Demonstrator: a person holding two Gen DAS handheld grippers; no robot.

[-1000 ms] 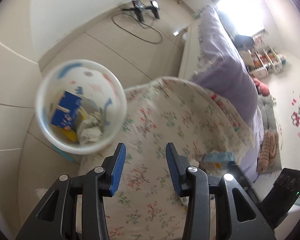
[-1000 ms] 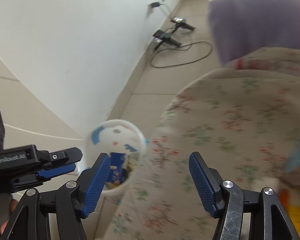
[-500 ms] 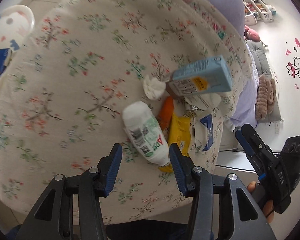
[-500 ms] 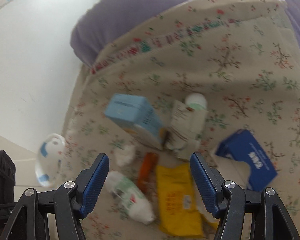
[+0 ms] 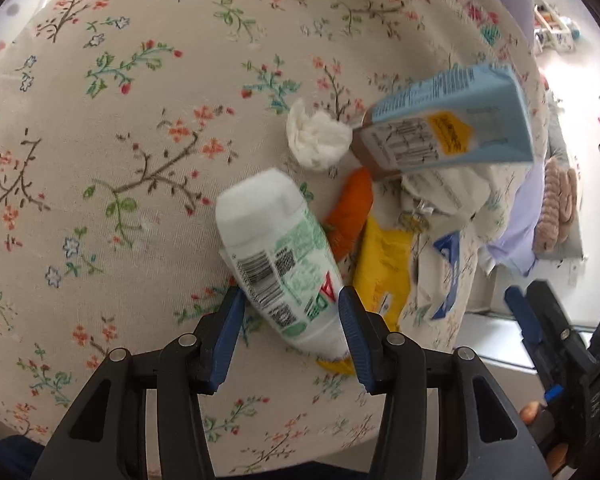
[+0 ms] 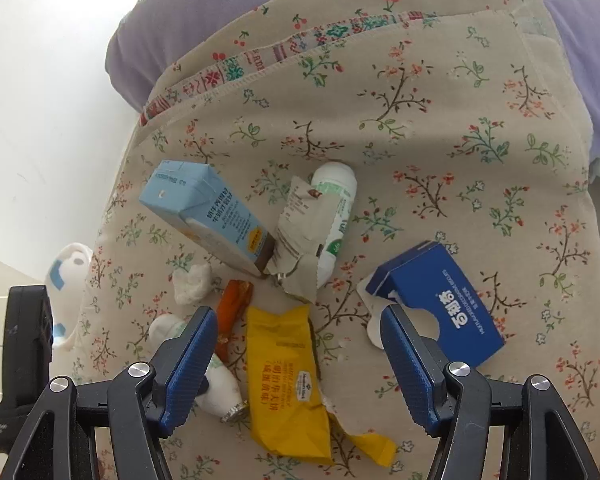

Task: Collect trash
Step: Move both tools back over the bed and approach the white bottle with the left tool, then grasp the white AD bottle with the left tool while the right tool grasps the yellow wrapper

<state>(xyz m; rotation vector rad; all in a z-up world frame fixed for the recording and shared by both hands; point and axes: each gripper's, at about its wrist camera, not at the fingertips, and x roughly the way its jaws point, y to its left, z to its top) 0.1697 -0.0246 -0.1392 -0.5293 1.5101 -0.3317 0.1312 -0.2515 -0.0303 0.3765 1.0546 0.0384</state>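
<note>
Litter heap near cloth's edge

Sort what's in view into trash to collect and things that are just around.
Trash: white bottle, tissue wad, light blue carton, orange wrapper, yellow packet, torn grey wrapper, dark blue box.

Just around: floral cloth, purple bedding.
</note>
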